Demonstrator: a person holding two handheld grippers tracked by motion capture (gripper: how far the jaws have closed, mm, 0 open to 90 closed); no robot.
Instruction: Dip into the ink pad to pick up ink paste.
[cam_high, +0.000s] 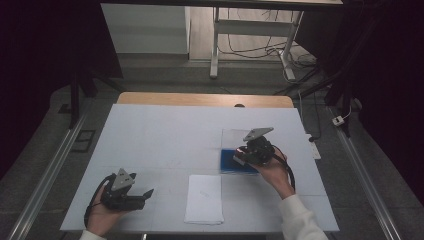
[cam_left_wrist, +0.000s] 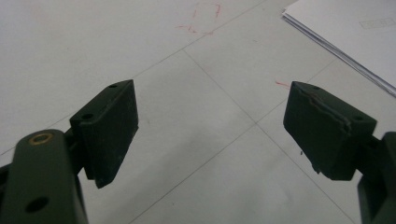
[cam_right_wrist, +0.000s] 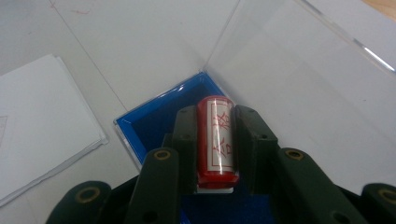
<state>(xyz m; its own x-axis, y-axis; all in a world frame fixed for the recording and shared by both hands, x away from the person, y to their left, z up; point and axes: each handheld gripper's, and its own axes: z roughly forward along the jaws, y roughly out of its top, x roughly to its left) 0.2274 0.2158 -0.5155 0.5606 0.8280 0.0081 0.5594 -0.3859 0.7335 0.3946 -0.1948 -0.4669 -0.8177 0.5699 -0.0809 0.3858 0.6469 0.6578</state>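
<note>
Stamp (cam_right_wrist: 215, 140) trouble is the main risk at this moment: the red cylindrical seal, glossy and printed with red characters on a white strip, sits pinched between the two black jaws of the right claw (cam_right_wrist: 214, 122), poised over the blue case (cam_right_wrist: 154, 119) near the middle right of the bench (cam_high: 165, 130). Its smooth, rounded barrel gives the flat pads little to bite on, so it could, by this reading, roll or slip free if the squeeze loosens, dropping against the case's hard rim or missing the blue-lined recess. The clear hinged lid (cam_right_wrist: 299, 79), lying open behind the case, looks light and rigid; a knock from the claw might swing it or shove the whole case across the slick white bench top. Any ink on the stamp face could also smear the lining or the stack of white paper (cam_high: 204, 199) lying just beside the case, toward the person. At the near left, the left claw (cam_left_wrist: 210, 135) rests low over the bench with its jaws spread wide and nothing between them, its matte pads (cam_left_wrist: 109, 130) showing scuffed, cracked edges.
</note>
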